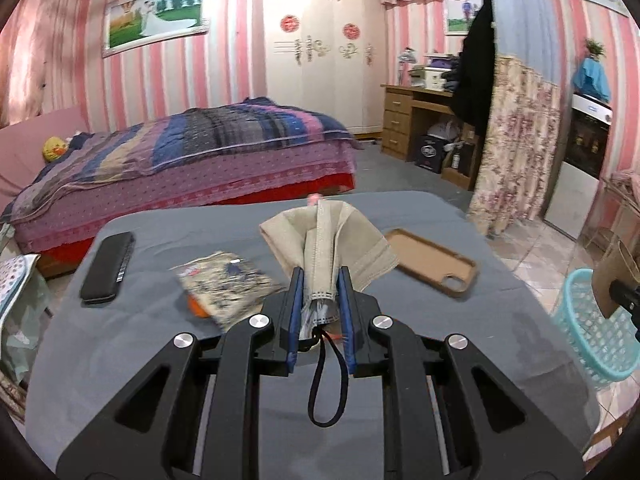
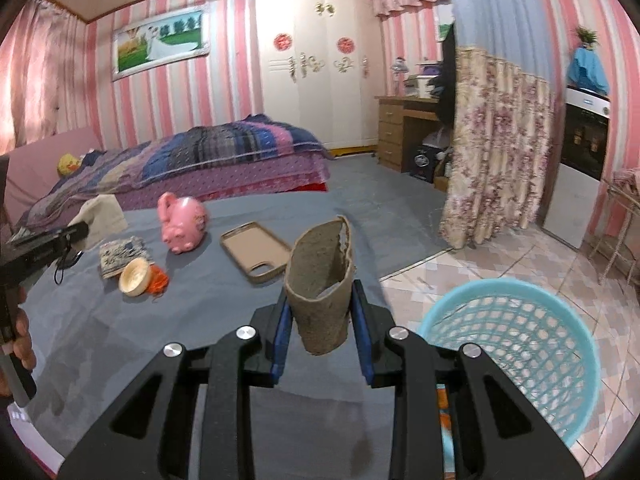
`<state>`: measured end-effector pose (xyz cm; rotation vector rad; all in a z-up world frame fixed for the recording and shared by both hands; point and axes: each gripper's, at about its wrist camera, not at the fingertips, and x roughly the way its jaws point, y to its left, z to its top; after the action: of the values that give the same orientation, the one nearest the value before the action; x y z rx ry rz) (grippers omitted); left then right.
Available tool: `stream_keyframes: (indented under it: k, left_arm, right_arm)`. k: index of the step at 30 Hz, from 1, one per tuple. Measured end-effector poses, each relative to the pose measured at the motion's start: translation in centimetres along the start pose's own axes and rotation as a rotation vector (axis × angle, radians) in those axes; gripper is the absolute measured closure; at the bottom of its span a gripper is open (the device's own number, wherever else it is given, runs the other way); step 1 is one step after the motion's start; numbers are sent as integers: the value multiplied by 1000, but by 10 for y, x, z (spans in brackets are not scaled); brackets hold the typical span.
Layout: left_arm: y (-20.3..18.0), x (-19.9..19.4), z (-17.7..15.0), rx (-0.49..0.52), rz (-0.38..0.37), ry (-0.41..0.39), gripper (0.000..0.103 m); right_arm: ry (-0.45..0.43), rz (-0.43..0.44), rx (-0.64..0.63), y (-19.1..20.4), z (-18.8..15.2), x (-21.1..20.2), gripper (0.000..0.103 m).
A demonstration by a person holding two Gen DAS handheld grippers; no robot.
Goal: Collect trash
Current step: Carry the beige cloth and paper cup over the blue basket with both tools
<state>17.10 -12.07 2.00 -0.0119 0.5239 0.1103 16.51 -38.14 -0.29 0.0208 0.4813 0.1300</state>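
Note:
My left gripper (image 1: 320,276) is shut on a folded beige face mask (image 1: 340,232), whose black ear loop (image 1: 326,380) hangs down between the fingers. It is held above the grey-covered table (image 1: 120,360). My right gripper (image 2: 320,296) is shut on a torn brown cardboard tube (image 2: 320,264) near the table's right edge. A turquoise mesh basket (image 2: 560,380) stands on the tiled floor just right of that edge. In the left wrist view the basket (image 1: 592,328) is at the far right, with the cardboard (image 1: 612,276) above it. The right wrist view shows the mask (image 2: 104,212) at the far left.
On the table lie a brown phone case (image 2: 256,252), a pink piggy bank (image 2: 182,222), a round wooden dish (image 2: 134,278) beside orange thread (image 2: 158,278), a patterned wrapper (image 1: 228,284) and a black phone (image 1: 108,268). A bed (image 1: 180,152) stands behind the table.

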Motion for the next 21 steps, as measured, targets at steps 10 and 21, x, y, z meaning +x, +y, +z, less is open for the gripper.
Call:
stream_keyframes:
  k: [10, 21]
  left_arm:
    - [-86, -6, 3, 85, -128, -32, 87]
    - [-177, -13, 0, 163, -284, -47, 87]
  right_arm:
    - [-11, -152, 32, -66, 2, -25, 74]
    - [2, -255, 101, -131, -10, -39, 74]
